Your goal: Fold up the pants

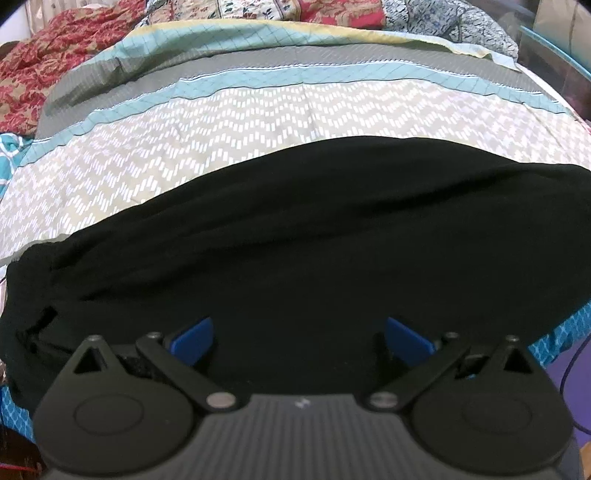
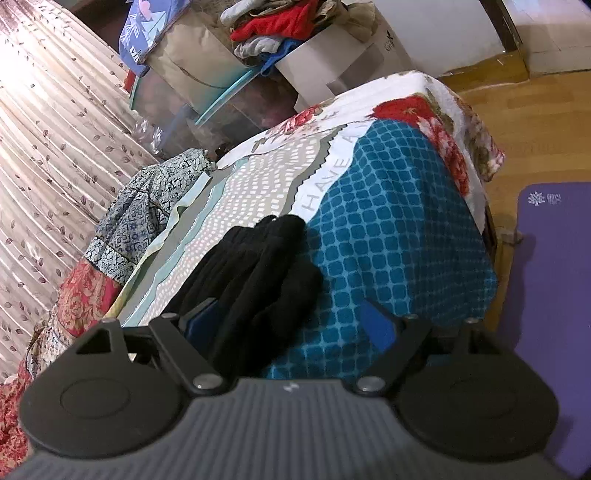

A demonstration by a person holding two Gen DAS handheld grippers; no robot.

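Bedroom clutter rings the scene: a pleated leaf-print curtain (image 2: pixel 55 122) on one side, a wooden floor (image 2: pixel 524 122) with a purple mat (image 2: pixel 554 280) on the other, and a heap of clothes (image 2: pixel 273 29) on boxes beyond the bed. Over the bed lies a striped bedspread (image 1: pixel 258 122) with teal, grey and zigzag bands, its teal checked edge hanging down the near side.

On it, close to that near edge, the black pants (image 1: pixel 295 236) lie as a long band. From the left wrist view their long axis runs side to side straight across in front of the left gripper (image 1: pixel 299 332), which hovers just over the cloth, jaws spread wide, holding nothing. From the right wrist view the same pants (image 2: pixel 258 280) stretch away lengthwise, and the right gripper (image 2: pixel 291 325) sits at their near end, jaws also wide and empty, the cloth near its left finger.

Judging by this, both grippers are within easy reach, the right one placed at an end to lift it along the length.
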